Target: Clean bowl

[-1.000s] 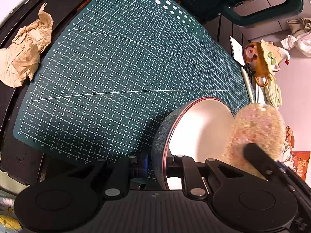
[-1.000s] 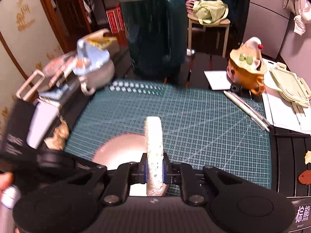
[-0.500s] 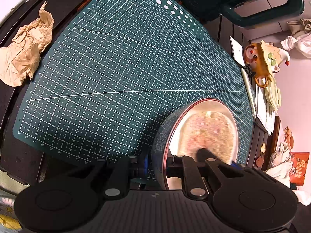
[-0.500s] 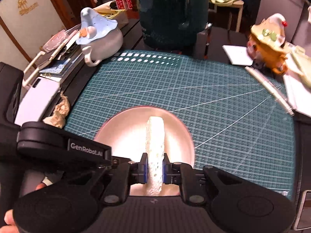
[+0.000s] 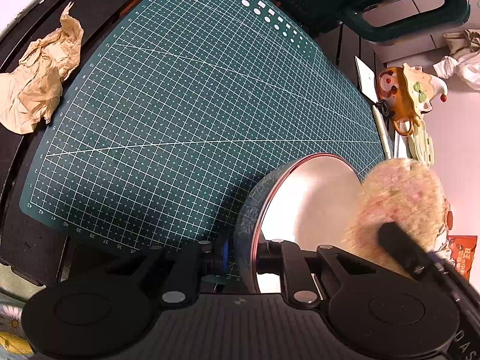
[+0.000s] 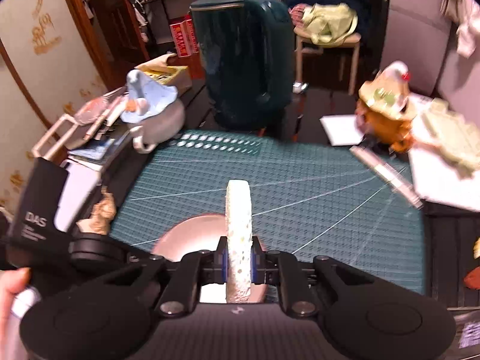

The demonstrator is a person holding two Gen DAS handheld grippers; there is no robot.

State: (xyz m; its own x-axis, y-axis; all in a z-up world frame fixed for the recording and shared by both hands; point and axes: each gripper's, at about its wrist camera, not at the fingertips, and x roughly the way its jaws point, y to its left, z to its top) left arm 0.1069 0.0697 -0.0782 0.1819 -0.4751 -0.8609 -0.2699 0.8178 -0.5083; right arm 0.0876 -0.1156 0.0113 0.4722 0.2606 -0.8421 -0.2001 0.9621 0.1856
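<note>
On the mat: I'm looking at a green cutting mat (image 5: 192, 114) with a white grid, and the bowl (image 5: 306, 207) sits at its near right corner.
Bowl: I see it tipped up on its edge, pale inside facing right, a thin red rim (image 5: 270, 207) around the mouth, a dark patterned outside toward the mat.
Left gripper (image 5: 243, 255): my jaws are pinched together on the bowl's wall, one finger outside, the other inside the mouth.
Right gripper (image 6: 239, 259): my jaws are squeezed onto a sponge (image 6: 238, 234), which stands on edge between the pads and sticks out forward.
Sponge from the left camera: I see its broad speckled face (image 5: 396, 207) blurred, at the bowl's right rim, overlapping the edge; I can't tell whether it touches the inside.
From the right camera: the bowl's pale interior (image 6: 192, 235) shows just behind and left of the sponge.
Around the mat: crumpled brown paper (image 5: 39, 78) at its left edge, a dark green kettle (image 6: 246, 63) beyond its far edge, an orange figurine mug (image 6: 387, 111) to the right.
Lower left, right camera: part of a hand (image 6: 12, 285) is in shot.
</note>
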